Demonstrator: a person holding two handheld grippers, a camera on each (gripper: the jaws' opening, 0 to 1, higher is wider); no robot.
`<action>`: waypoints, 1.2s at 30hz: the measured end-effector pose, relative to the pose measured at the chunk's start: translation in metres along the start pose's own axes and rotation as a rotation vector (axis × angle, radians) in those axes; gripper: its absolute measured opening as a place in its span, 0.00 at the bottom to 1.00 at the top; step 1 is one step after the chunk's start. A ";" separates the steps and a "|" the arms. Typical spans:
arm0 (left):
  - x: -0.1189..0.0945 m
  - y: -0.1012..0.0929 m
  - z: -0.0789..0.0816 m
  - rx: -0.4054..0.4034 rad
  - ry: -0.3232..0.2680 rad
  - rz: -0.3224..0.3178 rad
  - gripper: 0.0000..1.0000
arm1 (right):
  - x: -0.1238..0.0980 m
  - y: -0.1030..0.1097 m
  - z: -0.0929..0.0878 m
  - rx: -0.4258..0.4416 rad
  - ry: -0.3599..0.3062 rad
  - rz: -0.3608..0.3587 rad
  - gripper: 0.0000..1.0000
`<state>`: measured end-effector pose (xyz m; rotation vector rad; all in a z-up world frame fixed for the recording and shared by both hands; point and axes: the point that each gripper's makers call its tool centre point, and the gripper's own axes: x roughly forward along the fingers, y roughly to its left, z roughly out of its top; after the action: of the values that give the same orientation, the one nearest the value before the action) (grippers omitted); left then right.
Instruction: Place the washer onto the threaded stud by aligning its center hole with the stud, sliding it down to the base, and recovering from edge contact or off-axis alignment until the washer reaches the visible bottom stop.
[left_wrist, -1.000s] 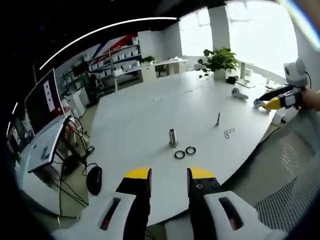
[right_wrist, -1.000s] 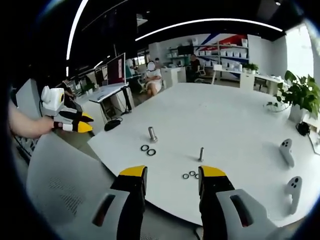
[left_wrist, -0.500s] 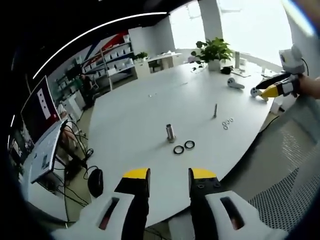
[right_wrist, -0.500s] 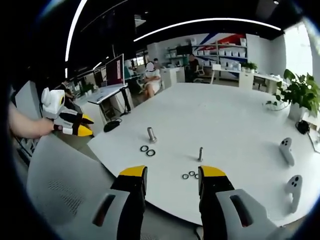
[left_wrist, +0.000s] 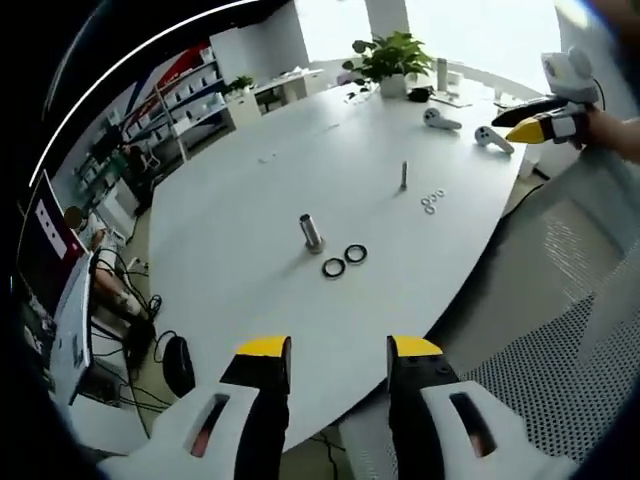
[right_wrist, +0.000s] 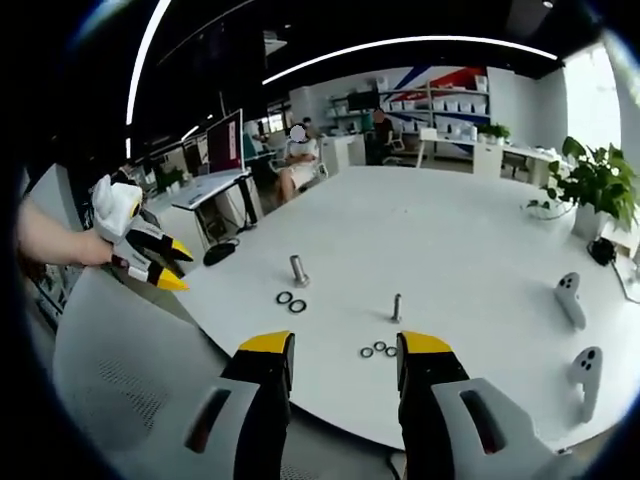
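Observation:
Near the white table's (left_wrist: 240, 210) front edge, a thin threaded stud (left_wrist: 404, 175) (right_wrist: 397, 307) stands upright with small washers (left_wrist: 432, 201) (right_wrist: 378, 349) lying flat beside it. A thicker metal stud (left_wrist: 312, 232) (right_wrist: 298, 269) stands further along, with two dark rings (left_wrist: 344, 260) (right_wrist: 291, 302) next to it. My left gripper (left_wrist: 340, 350) hangs open off the table's edge, nothing between its yellow-tipped jaws; in the right gripper view it (right_wrist: 165, 265) sits at the left, held by a hand. My right gripper (right_wrist: 346, 347) is open and empty too, short of the small washers, and appears as a gripper (left_wrist: 535, 115) at the top right.
Two white hand controllers (right_wrist: 567, 300) (right_wrist: 585, 370) lie on the table near the right gripper's side. A potted plant (left_wrist: 385, 60) stands at the far end. A grey mesh chair (right_wrist: 110, 380) is below the table's edge. Desks, shelves and seated people fill the background.
The left gripper view has tilted downward and nearer the table's edge; in the right gripper view the left gripper's tips have dipped. Studs, washers and rings lie where they were.

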<state>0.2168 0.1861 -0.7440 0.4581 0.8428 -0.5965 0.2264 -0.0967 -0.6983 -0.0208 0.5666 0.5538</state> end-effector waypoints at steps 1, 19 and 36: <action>0.004 0.002 0.001 0.006 0.009 -0.003 0.37 | 0.000 0.000 0.000 0.001 -0.002 -0.002 0.43; 0.079 0.000 0.026 -0.036 0.046 -0.103 0.35 | -0.001 -0.001 0.001 -0.004 -0.010 0.002 0.43; 0.126 0.011 0.019 -0.012 0.174 -0.141 0.34 | -0.001 -0.004 0.002 0.006 -0.018 -0.011 0.43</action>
<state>0.2999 0.1446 -0.8320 0.4465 1.0503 -0.6874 0.2287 -0.1003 -0.6963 -0.0128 0.5502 0.5414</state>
